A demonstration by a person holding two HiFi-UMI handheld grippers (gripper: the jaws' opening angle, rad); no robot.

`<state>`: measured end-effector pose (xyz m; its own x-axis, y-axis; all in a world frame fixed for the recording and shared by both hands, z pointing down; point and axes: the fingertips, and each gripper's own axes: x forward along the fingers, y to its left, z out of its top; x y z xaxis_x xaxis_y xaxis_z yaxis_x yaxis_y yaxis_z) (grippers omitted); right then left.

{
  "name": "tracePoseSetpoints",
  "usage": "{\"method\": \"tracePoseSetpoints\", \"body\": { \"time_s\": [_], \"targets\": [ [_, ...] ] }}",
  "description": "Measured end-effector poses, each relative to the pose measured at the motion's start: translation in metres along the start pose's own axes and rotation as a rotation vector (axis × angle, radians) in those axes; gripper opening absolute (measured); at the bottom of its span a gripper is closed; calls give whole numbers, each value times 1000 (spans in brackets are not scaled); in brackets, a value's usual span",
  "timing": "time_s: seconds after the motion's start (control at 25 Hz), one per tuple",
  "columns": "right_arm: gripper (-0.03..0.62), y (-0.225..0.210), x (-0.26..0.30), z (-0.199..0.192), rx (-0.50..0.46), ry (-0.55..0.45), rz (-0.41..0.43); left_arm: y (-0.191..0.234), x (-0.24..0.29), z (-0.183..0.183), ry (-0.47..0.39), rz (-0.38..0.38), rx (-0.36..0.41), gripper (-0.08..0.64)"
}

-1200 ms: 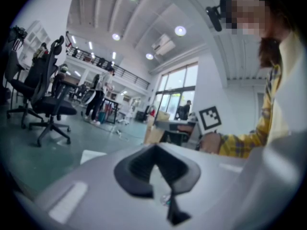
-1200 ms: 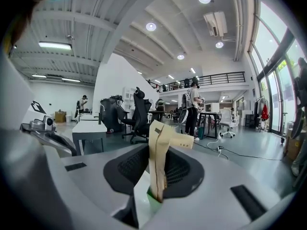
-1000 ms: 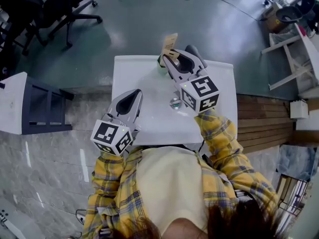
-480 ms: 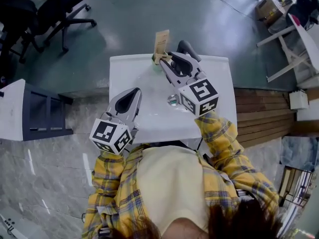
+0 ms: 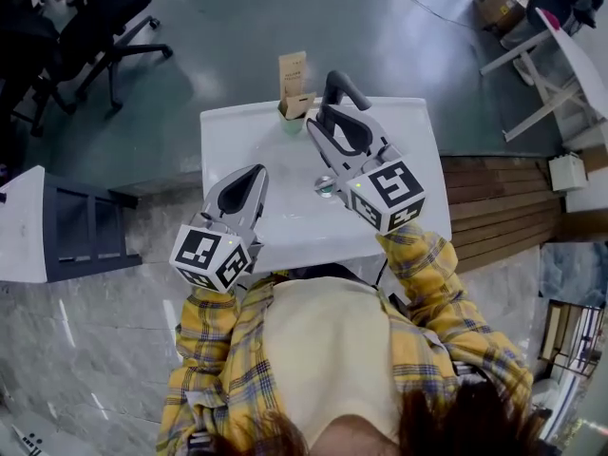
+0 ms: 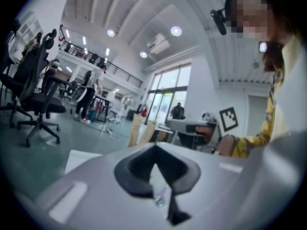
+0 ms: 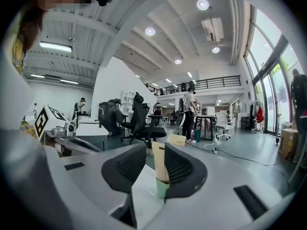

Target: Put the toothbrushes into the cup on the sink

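Note:
A white sink top [image 5: 399,150] carries a small green cup [image 5: 288,120] at its far edge. Tan boxed toothbrushes [image 5: 293,72] stand upright in the cup. My right gripper [image 5: 326,112] is open just right of the cup, not touching it. In the right gripper view, the cup [image 7: 161,188] and a toothbrush box [image 7: 159,162] show through the gap between the jaws of the right gripper [image 7: 153,166]. My left gripper [image 5: 256,174] hovers over the sink's near left part, its jaws shut on nothing; in the left gripper view its [image 6: 154,147] tips meet.
A round metal drain [image 5: 326,186] lies in the sink near the right gripper's body. Office chairs [image 5: 104,17] stand at the far left on the grey floor. A dark blue stand [image 5: 66,226] is to the left. Wooden decking [image 5: 494,212] borders the sink's right side.
My right gripper held a toothbrush box above the cup; now the box stands in the cup and the gripper has opened and drawn back right. The left gripper has hardly moved.

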<state>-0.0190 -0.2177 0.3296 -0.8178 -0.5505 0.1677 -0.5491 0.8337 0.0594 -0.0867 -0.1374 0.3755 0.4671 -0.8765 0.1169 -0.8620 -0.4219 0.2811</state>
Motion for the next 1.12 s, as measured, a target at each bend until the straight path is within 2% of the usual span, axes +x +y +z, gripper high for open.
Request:
{"method": "tracePoseSetpoints", "body": {
  "time_s": [0.4, 0.68, 1.12],
  "targets": [
    [86, -2, -34, -6, 66, -10, -46, -4, 3, 5, -11, -16, -9, 6],
    [67, 1, -52, -18, 104, -3, -71, -5, -1, 7, -18, 23, 20, 6],
    [23, 12, -68, -34, 166, -14, -103, -5, -12, 13, -53, 65, -13, 6]
  ]
}}
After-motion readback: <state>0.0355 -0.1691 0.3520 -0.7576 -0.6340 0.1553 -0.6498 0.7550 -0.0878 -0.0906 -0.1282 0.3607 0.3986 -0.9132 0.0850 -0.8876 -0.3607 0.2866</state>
